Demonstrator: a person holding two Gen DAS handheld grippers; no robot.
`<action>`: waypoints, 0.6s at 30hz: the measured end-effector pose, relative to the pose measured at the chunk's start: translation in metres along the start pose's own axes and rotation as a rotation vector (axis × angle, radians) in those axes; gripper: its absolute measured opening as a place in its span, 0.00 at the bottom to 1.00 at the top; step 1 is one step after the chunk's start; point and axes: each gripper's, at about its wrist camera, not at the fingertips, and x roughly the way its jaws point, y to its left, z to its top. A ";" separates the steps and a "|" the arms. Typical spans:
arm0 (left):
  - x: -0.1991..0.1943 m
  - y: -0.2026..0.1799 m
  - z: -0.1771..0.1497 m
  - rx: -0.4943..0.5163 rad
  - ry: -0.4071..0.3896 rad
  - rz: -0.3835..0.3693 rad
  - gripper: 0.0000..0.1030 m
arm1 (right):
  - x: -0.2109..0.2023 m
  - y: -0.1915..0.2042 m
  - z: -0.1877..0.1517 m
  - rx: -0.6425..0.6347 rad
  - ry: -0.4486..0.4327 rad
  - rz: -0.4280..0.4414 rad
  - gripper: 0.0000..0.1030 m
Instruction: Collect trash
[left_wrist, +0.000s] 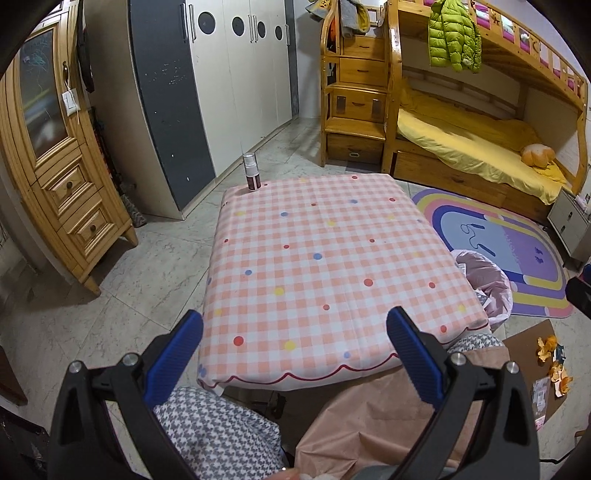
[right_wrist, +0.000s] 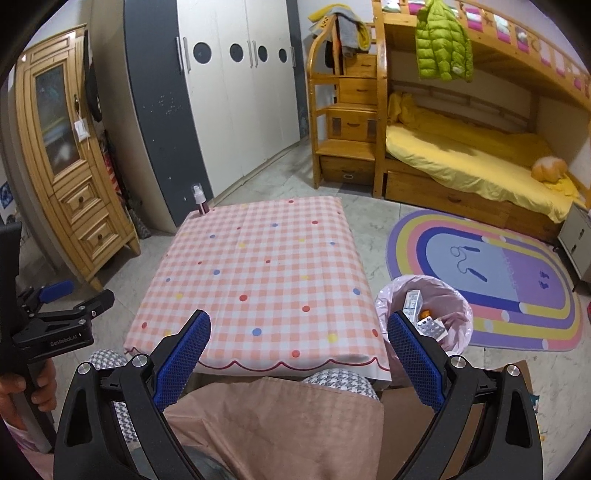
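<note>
Both the left hand-held gripper (left_wrist: 294, 325) and the right hand-held gripper (right_wrist: 298, 326) are wide open and hold nothing above the near edge of the table (right_wrist: 258, 266), while the trash (right_wrist: 424, 321) lies inside the pink-lined bin (right_wrist: 460, 306) on the floor just beside the table's right side, and orange peels (left_wrist: 554, 360) lie on cardboard (left_wrist: 524, 354) nearby.

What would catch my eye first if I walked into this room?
Probably the pink checked table in the middle, bare except for a small spray bottle at its far left corner. Next, the pink-lined bin of rubbish at its right, and the rainbow rug by the yellow bunk bed.
</note>
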 end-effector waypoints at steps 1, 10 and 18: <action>0.001 -0.001 0.000 0.001 0.002 -0.003 0.94 | 0.000 0.000 -0.001 0.000 0.000 -0.001 0.93; 0.009 -0.007 0.003 0.000 0.022 -0.006 0.94 | 0.007 -0.002 0.000 0.008 0.011 -0.010 0.93; 0.011 -0.007 0.003 -0.002 0.027 -0.003 0.94 | 0.009 -0.003 -0.001 0.009 0.015 -0.008 0.93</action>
